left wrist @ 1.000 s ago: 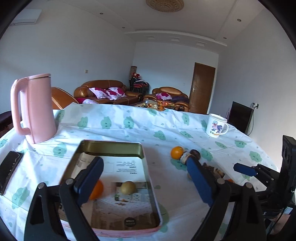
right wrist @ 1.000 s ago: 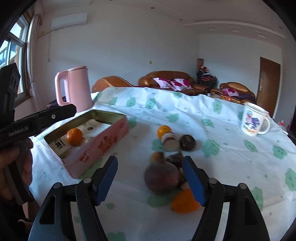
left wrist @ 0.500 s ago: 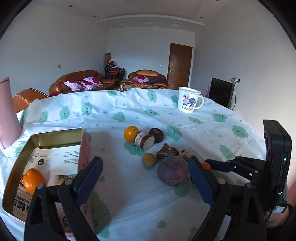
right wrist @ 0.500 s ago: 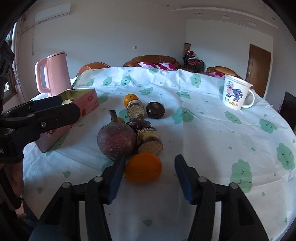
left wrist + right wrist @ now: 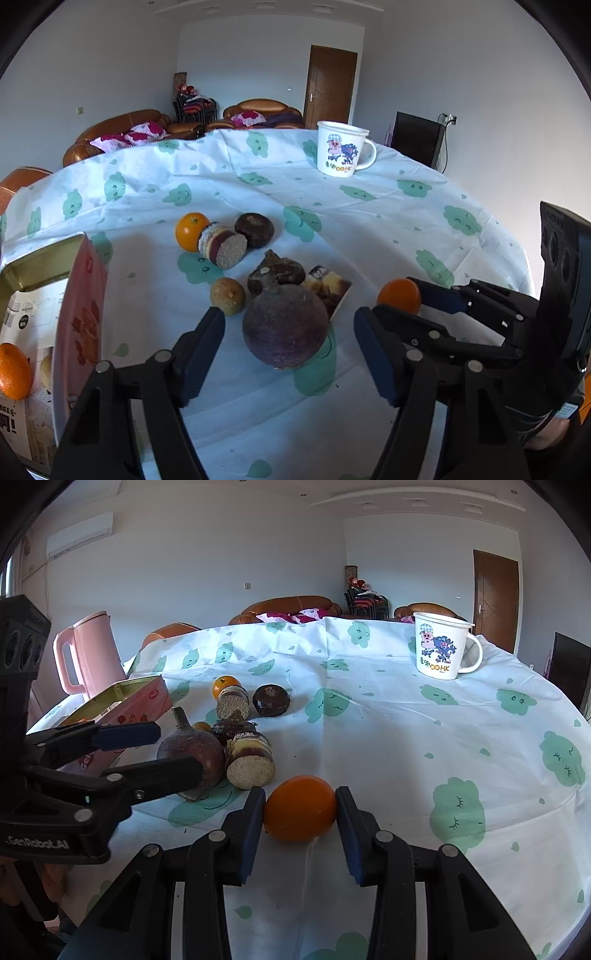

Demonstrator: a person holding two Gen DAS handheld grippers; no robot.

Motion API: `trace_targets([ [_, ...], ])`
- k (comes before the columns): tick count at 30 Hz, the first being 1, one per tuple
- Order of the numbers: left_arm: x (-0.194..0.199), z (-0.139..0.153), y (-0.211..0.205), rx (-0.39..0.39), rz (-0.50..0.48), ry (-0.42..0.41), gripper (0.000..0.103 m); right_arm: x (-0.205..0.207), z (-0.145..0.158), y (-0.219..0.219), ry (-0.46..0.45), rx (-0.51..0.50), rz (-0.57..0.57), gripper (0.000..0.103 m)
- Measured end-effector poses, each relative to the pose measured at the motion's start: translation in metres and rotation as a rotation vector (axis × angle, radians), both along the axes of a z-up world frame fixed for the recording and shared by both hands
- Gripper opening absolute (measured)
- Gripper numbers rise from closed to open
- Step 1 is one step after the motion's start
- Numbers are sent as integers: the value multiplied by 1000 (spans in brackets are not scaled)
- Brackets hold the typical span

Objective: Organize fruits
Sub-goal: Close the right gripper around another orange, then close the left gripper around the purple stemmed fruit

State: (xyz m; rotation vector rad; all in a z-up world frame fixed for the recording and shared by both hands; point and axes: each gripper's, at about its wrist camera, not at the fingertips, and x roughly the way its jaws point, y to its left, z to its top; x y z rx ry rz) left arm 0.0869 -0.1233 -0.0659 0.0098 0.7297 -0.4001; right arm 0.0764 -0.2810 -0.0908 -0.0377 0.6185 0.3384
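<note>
My right gripper (image 5: pixel 300 812) is shut on an orange (image 5: pixel 300 808) that rests on the tablecloth; the orange also shows in the left wrist view (image 5: pixel 399 296). My left gripper (image 5: pixel 288 334) is open around a large dark purple fruit (image 5: pixel 285 325), one finger on each side, not touching it. The purple fruit also shows in the right wrist view (image 5: pixel 192 753). The pink tin (image 5: pixel 79 295) at the left holds an orange (image 5: pixel 14 371). Another orange (image 5: pixel 191 229), a small brown fruit (image 5: pixel 228 295), cut rolls (image 5: pixel 223 245) and a dark round fruit (image 5: pixel 255 229) lie behind.
A white cartoon mug (image 5: pixel 341 153) stands at the table's far right. A pink kettle (image 5: pixel 88 657) stands far left behind the tin (image 5: pixel 125 701). A small packet (image 5: pixel 327 286) lies beside the purple fruit. Sofas and a door lie beyond the table.
My right gripper has closed onto the orange. My left gripper has swung right, away from the tin, and moved up around the purple fruit.
</note>
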Motion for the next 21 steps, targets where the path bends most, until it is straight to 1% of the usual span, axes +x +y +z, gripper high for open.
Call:
trace_targets([
  [1,3,-3,0,-14,-7,20,64,1,0,-1,3,7,3,41],
  [3,5,-5,1,-24,-7,41,62,2,-1,-3,8,23,5,41],
  [4,6,-7,2,-27,-2,49,59,2,-1,-3,9,23,6,41],
  [5,6,-7,3,-35,4,53,54,2,-1,-2,6,17,8,41],
  [7,6,-8,7,-61,8,53,53,1,-1,-3,0,18,7,41],
  [9,4,-8,6,-61,2,43,53,0,0,-4,-9,27,7,41],
  [14,-7,-2,2,-39,-2,-28,53,-7,2,-4,-61,30,3,41],
  [21,-18,6,7,-57,5,-114,53,-15,4,-4,-126,24,9,41],
])
